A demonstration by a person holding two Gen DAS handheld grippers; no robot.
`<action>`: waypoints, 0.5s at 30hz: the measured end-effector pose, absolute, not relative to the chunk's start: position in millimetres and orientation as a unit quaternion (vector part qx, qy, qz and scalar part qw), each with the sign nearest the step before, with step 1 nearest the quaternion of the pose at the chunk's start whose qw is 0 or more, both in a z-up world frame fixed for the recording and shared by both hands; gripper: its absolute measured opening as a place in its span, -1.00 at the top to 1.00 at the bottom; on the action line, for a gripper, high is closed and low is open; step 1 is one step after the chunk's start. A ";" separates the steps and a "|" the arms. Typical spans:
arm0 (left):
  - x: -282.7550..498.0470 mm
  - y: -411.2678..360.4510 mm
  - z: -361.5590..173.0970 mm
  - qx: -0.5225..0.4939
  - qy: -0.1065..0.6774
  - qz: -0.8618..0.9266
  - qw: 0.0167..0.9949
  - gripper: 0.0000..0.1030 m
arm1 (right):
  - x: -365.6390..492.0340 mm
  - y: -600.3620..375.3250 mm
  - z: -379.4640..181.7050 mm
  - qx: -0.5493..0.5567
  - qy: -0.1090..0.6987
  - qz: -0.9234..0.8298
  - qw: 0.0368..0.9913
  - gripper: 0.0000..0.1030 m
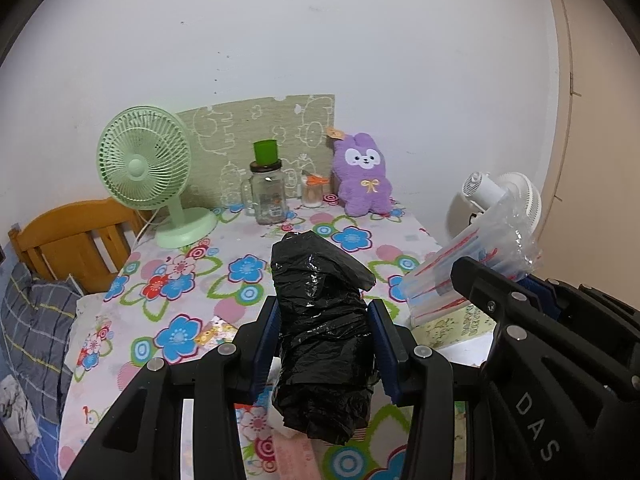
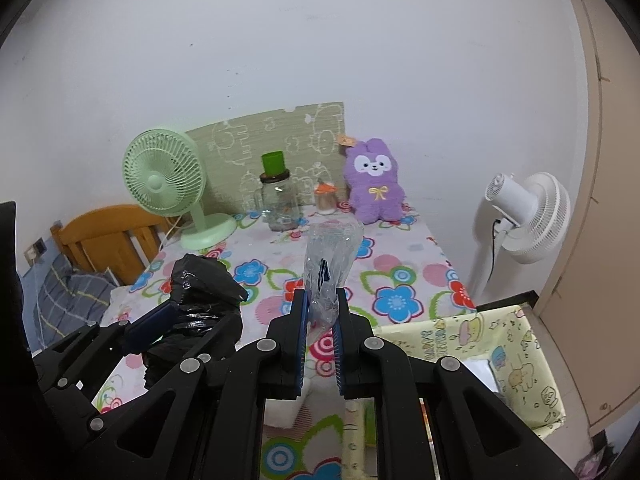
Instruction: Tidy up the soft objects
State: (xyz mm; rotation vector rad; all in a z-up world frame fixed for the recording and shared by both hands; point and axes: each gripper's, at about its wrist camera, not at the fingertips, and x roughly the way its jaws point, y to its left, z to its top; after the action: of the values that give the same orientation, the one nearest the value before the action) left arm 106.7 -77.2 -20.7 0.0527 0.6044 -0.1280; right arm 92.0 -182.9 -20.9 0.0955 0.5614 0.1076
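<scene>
We've got the table (image 1: 168,308) with its flowery cloth taking up most of both views, a white standing fan (image 2: 532,216) off its right edge and a green desk fan (image 1: 146,160) at the back left. Against the wall sits a purple plush bunny (image 1: 364,176) (tag on its ear), near a glass jar (image 1: 269,192). Our left gripper (image 1: 323,316) is clamped around a crumpled black plastic bag (image 1: 320,320), held up above the cloth. Just beside it, our right gripper (image 2: 320,320) pinches a clear plastic bag (image 2: 330,256) upright between narrow jaws.
</scene>
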 end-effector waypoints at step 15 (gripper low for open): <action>108.4 -121.0 -28.5 0.029 0.300 -0.095 0.949 0.12 | 94.1 -227.1 -29.2 0.057 0.281 0.021 0.958 0.73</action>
State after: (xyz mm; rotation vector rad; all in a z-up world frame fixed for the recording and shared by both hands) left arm 108.4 -121.0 -28.5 0.0599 0.6100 -0.1937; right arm 94.1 -227.1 -29.2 0.1160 0.5695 0.0427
